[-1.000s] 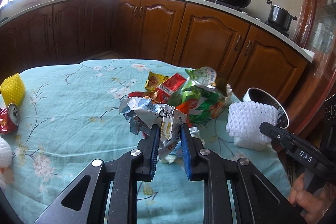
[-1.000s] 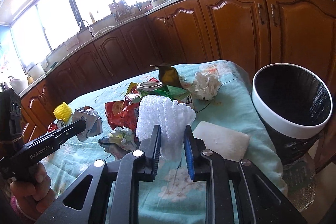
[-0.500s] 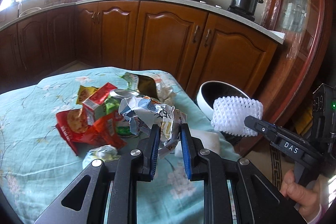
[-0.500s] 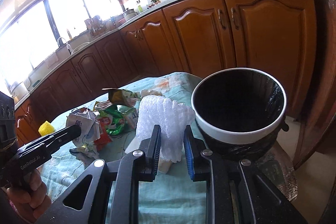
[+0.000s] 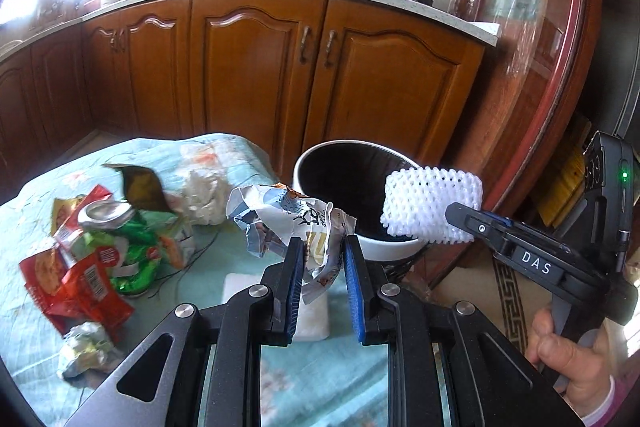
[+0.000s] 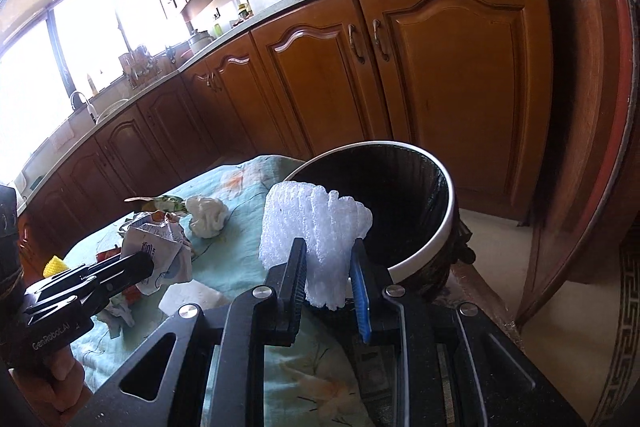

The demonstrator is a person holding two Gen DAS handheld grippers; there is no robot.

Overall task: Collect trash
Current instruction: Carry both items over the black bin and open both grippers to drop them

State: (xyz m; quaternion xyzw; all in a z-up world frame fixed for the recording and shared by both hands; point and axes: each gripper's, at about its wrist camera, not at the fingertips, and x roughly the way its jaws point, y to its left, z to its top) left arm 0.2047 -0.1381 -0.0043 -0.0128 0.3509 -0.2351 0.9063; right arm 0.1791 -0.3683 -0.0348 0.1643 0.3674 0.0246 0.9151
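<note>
My left gripper (image 5: 322, 259) is clamped on a crumpled paper wrapper (image 5: 288, 215), lower middle of frame, and my right gripper (image 6: 328, 267) pinches a white foam net (image 6: 316, 223) right over the trash bin (image 6: 420, 251). More wrappers (image 5: 100, 251) sit at left on the tablecloth (image 5: 48, 323).

I see a table under a pale blue floral cloth (image 5: 224, 151). Lying directly on it: a heap of red and green snack wrappers (image 5: 100, 259) with 1 crushed can (image 5: 106, 213) among them, 1 white crumpled tissue (image 5: 204, 195), 1 small crumpled wrapper (image 5: 86, 347), 1 flat white pad (image 6: 188, 297), and 1 yellow foam net (image 6: 54, 264).
</note>
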